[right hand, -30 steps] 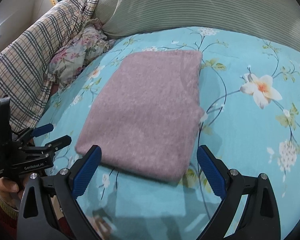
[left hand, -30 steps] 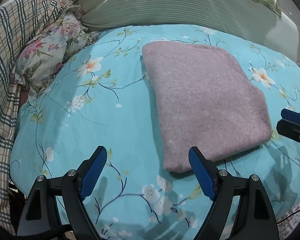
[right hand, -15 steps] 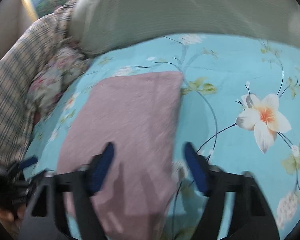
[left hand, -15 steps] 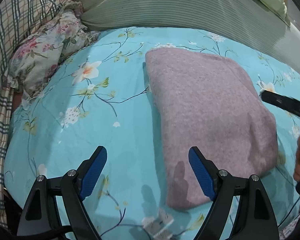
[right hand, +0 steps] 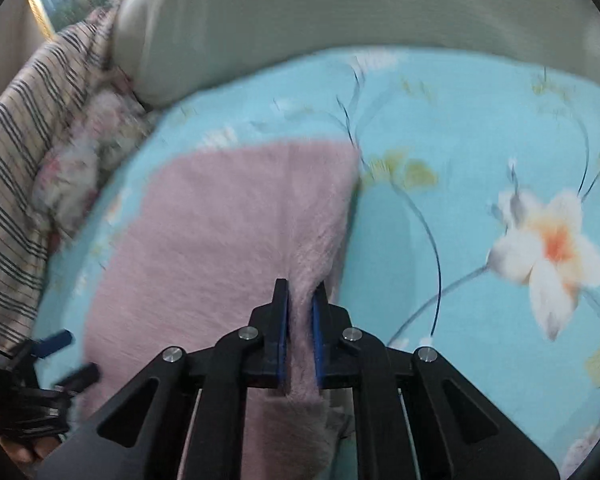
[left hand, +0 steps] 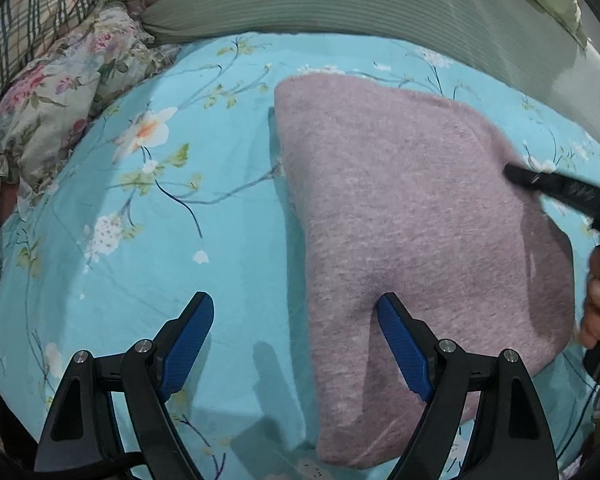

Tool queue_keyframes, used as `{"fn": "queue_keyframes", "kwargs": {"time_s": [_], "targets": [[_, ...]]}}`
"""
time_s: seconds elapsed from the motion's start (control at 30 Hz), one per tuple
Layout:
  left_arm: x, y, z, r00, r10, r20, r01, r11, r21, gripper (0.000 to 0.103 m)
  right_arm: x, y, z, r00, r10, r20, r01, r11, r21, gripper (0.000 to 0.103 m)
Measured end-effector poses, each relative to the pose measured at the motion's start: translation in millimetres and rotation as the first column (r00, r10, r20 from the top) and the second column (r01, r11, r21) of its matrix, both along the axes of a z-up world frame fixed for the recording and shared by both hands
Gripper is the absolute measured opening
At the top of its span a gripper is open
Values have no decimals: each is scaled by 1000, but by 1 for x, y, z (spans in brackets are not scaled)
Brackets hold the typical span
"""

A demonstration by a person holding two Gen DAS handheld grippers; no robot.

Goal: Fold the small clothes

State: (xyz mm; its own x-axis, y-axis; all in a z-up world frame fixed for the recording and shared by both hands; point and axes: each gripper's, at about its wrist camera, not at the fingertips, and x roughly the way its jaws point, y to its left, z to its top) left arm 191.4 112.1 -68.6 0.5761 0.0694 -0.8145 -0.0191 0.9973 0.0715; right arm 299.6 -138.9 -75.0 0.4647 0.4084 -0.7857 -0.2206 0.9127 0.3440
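Already the pink garment (left hand: 412,216) lies as a compact folded rectangle on the floral bedsheet (left hand: 204,208), a little right of the bed's middle, so most of the folding looks done. The right claw (right hand: 300,332) is pressed together on the garment's right edge, fabric bunched between its blue pads, which suggests one more fold or a lift to move it. The left claw (left hand: 296,344) hangs with its jaws spread wide over the near left edge, holding nothing. A crumpled floral cloth (left hand: 64,92) and a plaid blanket (left hand: 16,32) sit at the bed's far left, apparently unfolded, perhaps still to do.
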Motion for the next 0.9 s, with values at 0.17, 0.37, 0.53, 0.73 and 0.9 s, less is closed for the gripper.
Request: {"fn": "queue_keyframes", "kwargs": {"time_s": [0.17,0.37,0.53,0.73,0.9], "targets": [[-2,3,-6,1000,2,-1,-2,1000,-9,91,-3,-6,9,1000,-29,-1,29,999,12,18],[-13,8,0,1000,8,8,-8,999,-34,91,-30,-8,33,999,-38,27,37,999,15,28],[-28,9,5,1000,13,16,-12,999,-43,91,-62,-6,50,999,-7,42,5,999,33,41],[-53,10,10,1000,12,21,-10,998,-55,92,-101,-5,68,996,28,81,-30,999,32,57],[-73,5,12,1000,-1,24,2,999,-45,92,-130,0,69,993,85,77,-84,996,-16,66]]}}
